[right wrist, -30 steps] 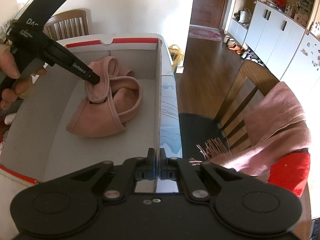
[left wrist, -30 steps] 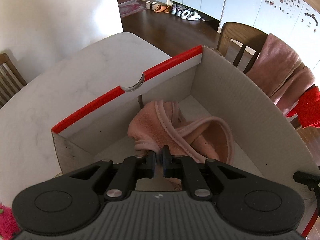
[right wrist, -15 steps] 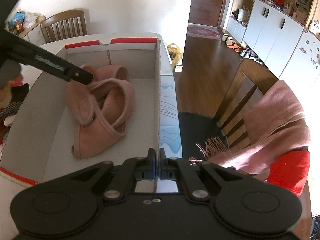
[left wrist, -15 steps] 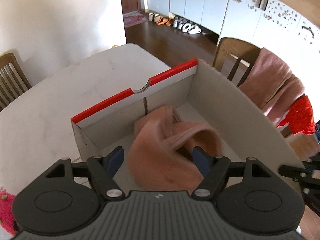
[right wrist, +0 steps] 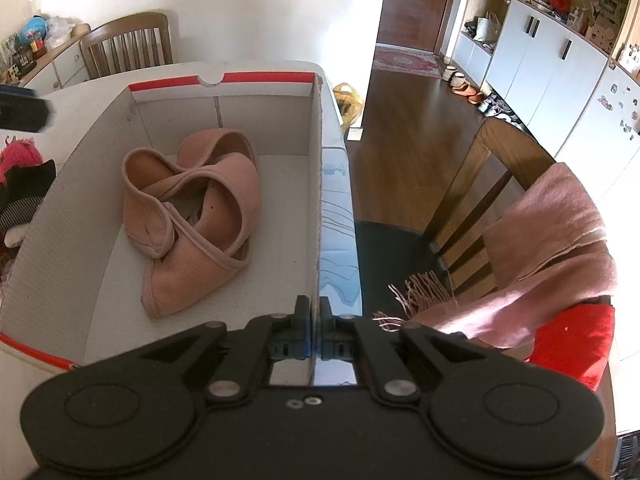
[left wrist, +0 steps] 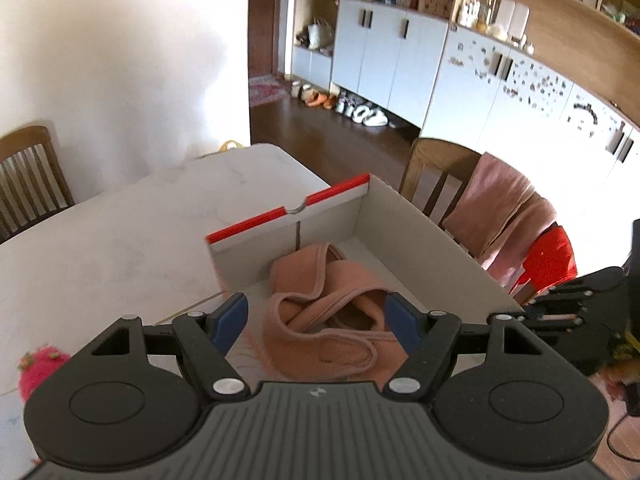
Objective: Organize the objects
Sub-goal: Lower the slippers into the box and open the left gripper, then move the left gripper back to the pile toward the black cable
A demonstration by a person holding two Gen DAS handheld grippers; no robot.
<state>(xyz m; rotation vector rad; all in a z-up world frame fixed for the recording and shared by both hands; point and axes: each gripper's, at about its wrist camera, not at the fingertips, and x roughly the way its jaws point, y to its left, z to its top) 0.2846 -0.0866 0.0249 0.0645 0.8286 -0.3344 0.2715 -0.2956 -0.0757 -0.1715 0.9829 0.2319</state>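
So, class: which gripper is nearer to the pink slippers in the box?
Hard to call; perhaps the left gripper, open above the pink slippers. The right gripper is shut on the box wall beside them.

You're working in a lived-in home, at a dining bench [left wrist: 120, 232]. Ahead of your tool stand wooden chairs [right wrist: 480, 184], one draped with a pink scarf [right wrist: 552, 240]. Beyond it lie a dark wood floor [right wrist: 400, 128], white cupboards [left wrist: 384, 56] with shoes [left wrist: 360, 110] lined below, and cluttered shelves [left wrist: 520, 12].

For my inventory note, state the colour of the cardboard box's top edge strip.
Red, on the open cardboard box's top edge strip; clearest in the right wrist view.
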